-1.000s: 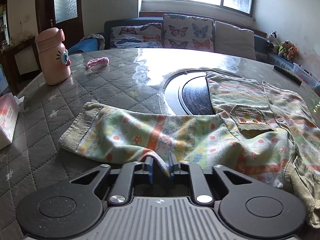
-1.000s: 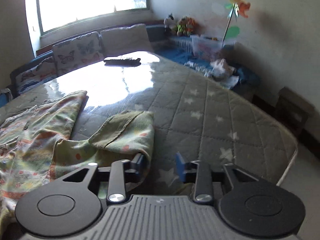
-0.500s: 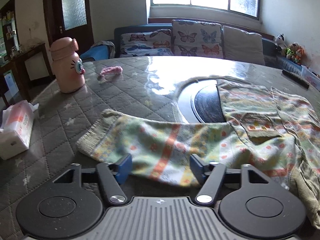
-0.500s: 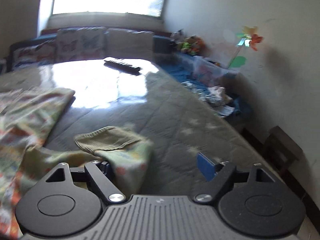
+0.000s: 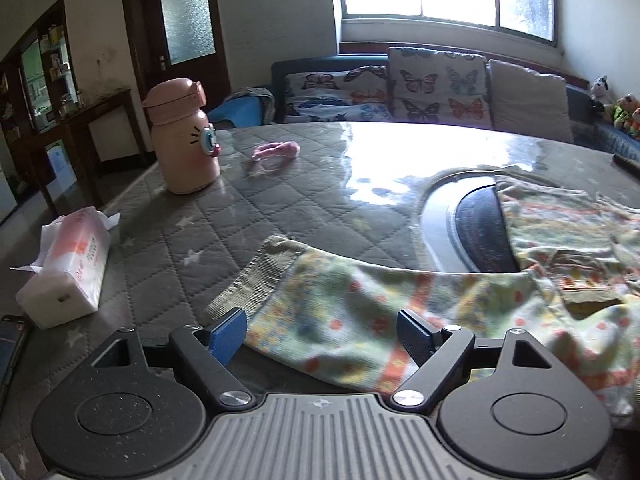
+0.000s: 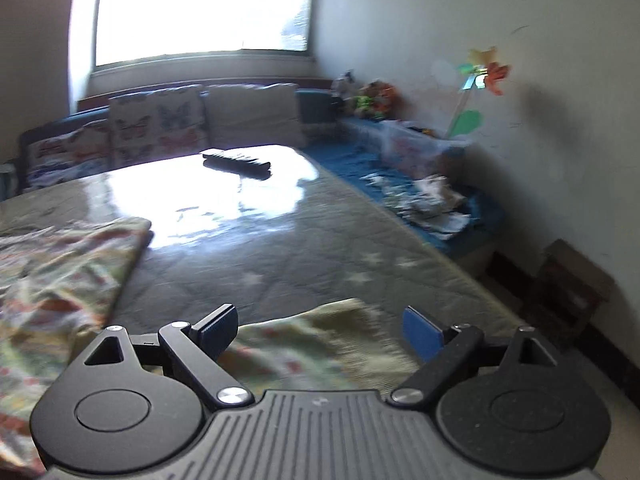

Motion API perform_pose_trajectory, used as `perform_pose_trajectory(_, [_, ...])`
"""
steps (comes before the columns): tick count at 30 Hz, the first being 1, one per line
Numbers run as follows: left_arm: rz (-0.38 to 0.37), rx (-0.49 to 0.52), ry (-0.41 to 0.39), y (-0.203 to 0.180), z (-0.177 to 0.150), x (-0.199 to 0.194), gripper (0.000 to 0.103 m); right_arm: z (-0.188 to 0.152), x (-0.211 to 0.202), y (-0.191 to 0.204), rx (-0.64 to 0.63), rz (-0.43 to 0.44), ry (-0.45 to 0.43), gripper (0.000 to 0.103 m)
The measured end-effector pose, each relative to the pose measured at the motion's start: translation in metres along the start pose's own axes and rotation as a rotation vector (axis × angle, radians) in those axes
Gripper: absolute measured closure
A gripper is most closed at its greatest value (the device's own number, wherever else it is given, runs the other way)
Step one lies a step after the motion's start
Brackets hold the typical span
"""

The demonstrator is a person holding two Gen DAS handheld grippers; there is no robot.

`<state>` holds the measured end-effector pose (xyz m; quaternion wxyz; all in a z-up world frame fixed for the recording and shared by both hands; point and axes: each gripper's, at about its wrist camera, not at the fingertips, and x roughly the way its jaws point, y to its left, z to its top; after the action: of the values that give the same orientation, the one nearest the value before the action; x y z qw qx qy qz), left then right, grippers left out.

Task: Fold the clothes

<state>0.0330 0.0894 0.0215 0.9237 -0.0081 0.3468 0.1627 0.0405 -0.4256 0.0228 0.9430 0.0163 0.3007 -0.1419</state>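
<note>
Grey quilted table (image 5: 192,240), patterned garment (image 5: 360,312), pink bottle (image 5: 184,136), tissue pack (image 5: 68,268), remote (image 6: 236,159), pink clip (image 5: 274,150)

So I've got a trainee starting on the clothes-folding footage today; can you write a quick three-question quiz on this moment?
1. True or false: the left gripper is clamped on the patterned garment.
2. Which stands nearest the pink bottle? A) remote control B) tissue pack C) pinwheel
3. Fill in: the ribbed cuff of the left sleeve lies on the quilted ____.

Key: 1 false, both the left and the right gripper are open; 2 B; 3 table cover.
</note>
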Motion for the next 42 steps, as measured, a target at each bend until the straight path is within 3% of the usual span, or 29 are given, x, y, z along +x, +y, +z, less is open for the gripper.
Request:
perform_pose_trajectory(5, [0.039, -0.006, 0.013, 0.009, 0.000, 0.013, 0.019, -0.013, 0.013, 0.023, -0.037, 0.101, 0.076, 0.011])
perform_pose_trajectory(12, [0.107, -0.011, 0.036, 0.030, 0.001, 0.035, 0.015, -0.024, 0.026, 0.021, -0.002, 0.110, 0.129, 0.006])
perform_pose_trajectory(18, [0.139, 0.038, 0.015, 0.035, 0.015, 0.054, 0.014, -0.023, 0.032, 0.019, 0.004, 0.114, 0.125, 0.000])
perform_pose_trajectory(31, [0.200, 0.157, -0.022, 0.030, 0.040, 0.088, 0.013, -0.008, 0.061, 0.022, -0.012, 0.135, 0.109, 0.000])
perform_pose_trajectory(42, [0.247, 0.214, -0.042, 0.025, 0.050, 0.105, 0.005, 0.013, 0.096, 0.031, -0.085, 0.212, 0.106, 0.000])
